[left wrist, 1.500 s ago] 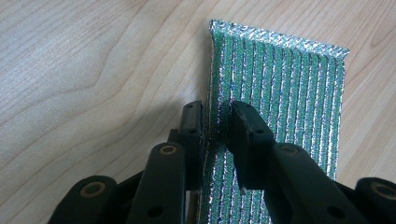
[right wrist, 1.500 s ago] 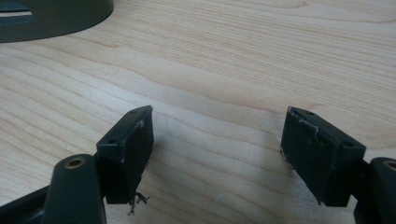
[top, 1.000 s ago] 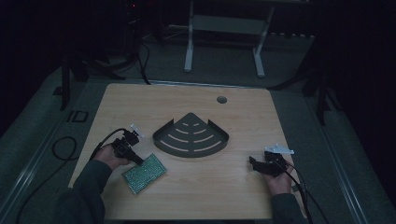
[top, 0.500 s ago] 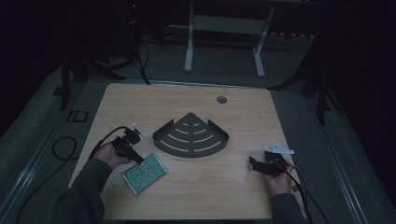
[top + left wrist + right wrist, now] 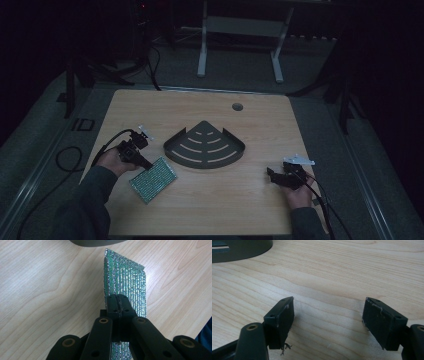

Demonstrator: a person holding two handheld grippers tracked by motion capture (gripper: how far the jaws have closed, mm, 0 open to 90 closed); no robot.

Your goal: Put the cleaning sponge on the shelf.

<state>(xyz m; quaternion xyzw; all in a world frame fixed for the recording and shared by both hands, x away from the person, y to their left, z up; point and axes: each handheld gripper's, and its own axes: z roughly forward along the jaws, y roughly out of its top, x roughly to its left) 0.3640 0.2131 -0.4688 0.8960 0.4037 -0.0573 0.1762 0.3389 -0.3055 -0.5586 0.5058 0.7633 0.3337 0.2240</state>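
Observation:
A glittery green sponge pad (image 5: 153, 179) lies at the table's front left, tilted up on one edge. My left gripper (image 5: 148, 164) is shut on its near edge; in the left gripper view the jaws pinch the sponge pad (image 5: 127, 287) at the left gripper (image 5: 117, 300). A dark fan-shaped slotted rack (image 5: 205, 146) sits in the middle of the table. My right gripper (image 5: 271, 174) rests low at the front right, open with bare wood between its fingertips (image 5: 284, 312). A corner of the rack (image 5: 239, 248) shows at the top left of the right gripper view.
The wooden table (image 5: 260, 130) has a round cable hole (image 5: 237, 106) at the back right. Black cables (image 5: 107, 145) trail off the left side. A white stand (image 5: 240, 30) is on the floor behind the table.
My left gripper has shifted the sponge pad slightly toward the front and turned it a little. The right gripper has stayed where it was.

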